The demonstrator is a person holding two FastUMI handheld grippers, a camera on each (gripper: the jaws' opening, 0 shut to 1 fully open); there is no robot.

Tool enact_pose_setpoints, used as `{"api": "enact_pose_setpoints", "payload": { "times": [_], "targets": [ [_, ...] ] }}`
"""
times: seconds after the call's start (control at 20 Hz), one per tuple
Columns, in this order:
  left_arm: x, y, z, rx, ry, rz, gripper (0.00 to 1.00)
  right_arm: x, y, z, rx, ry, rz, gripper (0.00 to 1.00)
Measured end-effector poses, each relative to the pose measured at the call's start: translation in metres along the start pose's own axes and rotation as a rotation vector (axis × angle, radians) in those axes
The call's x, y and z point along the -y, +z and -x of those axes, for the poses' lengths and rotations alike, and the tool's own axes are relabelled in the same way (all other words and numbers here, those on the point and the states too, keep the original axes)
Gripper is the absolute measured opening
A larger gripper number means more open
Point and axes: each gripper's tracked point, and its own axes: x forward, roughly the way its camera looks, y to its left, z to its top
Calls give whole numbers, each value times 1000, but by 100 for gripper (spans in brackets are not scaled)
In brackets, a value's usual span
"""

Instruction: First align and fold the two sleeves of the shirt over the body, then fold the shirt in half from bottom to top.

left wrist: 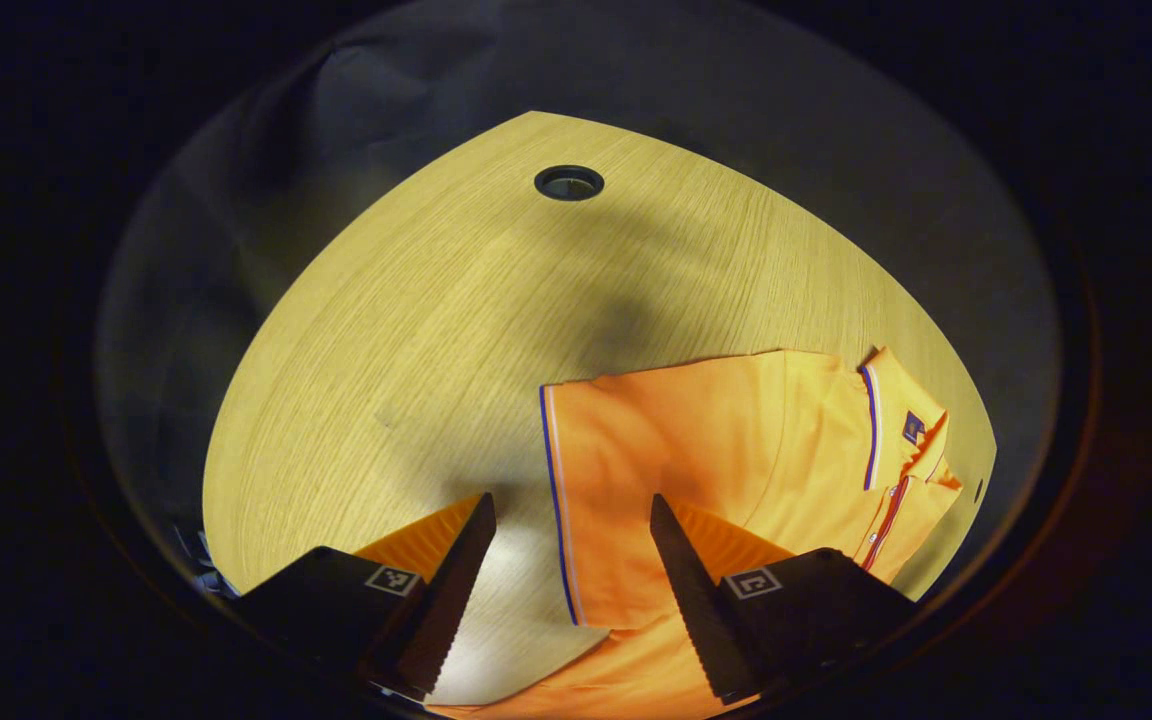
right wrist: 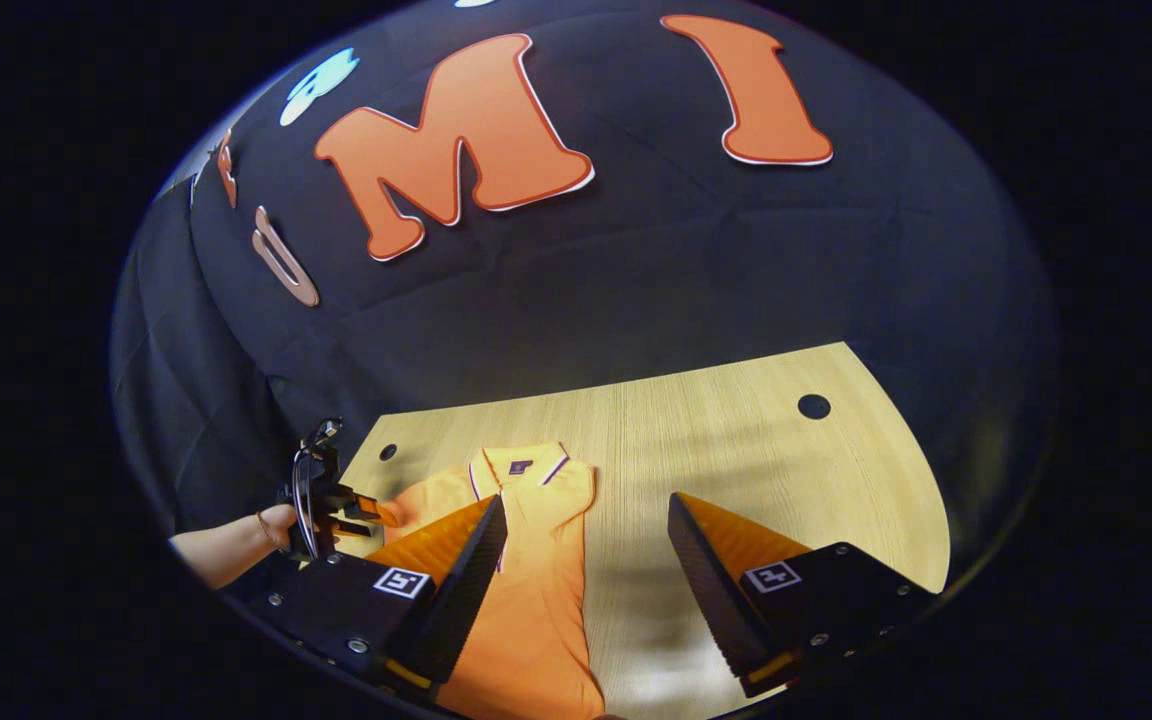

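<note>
I have the orange polo shirt [right wrist: 536, 560] lying flat on the wooden counter [right wrist: 786, 470], collar [right wrist: 521, 465] at the far end and hem toward me, so its long axis runs near to far. In the right gripper view the right claw [right wrist: 586, 560] hangs spread wide and holds nothing, above the shirt's right edge: one finger over the body, the other over bare wood to the right. That right side looks straight and narrow, so I judge that sleeve is already folded over the body, though I cannot see the fold itself. In the left gripper view the left claw [left wrist: 571, 560] is also spread and empty, and the left sleeve [left wrist: 616, 500] lies stretched out flat on the counter, its striped cuff [left wrist: 556, 500] running between the two fingers and slightly ahead of them. The same claw shows farther off in the right gripper view [right wrist: 376, 510], held by a hand [right wrist: 271, 525] at the shirt's left shoulder. So the left claw is the nearer one to the work left to do. As I read it, the coming move turns on that cuff: it sits just in front of the open fingers, which would close on the hem and carry it rightward across the body, at right angles to the shirt's long axis
</note>
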Motion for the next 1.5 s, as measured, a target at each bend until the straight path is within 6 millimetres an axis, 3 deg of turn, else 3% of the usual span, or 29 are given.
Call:
{"api": "enact_pose_setpoints", "payload": {
  "times": [0.15, 0.35, 0.4, 0.6, 0.8, 0.95, 1.25, 1.5],
  "targets": [
    [-5, -4, -6, -15, 54, -53, 80, 9, -2, -2, -15, -9, -12, 99],
    [4, 2, -3, 25, 15, -144, 7, 10, -5, -2, -17, 8, -52, 99],
    [4, 0, -4, 21, -2, -153, 2, 10, -7, -2, -20, 12, -59, 99],
    [12, 6, 7, 68, -66, -103, 1, 18, -15, 2, -30, -3, -52, 99],
    [28, 18, 35, 145, -97, -189, 1, 22, -16, 7, -24, -8, -56, 99],
    [51, 17, 59, 178, -140, -236, 1, 23, -12, 11, -10, -5, -62, 99],
    [113, -13, 93, 183, -233, -321, 1, 29, -12, 29, 4, 7, -61, 99],
    [163, -48, 94, 128, -276, -371, 1, 42, -19, 41, 2, -3, -75, 99]
  ]
}}
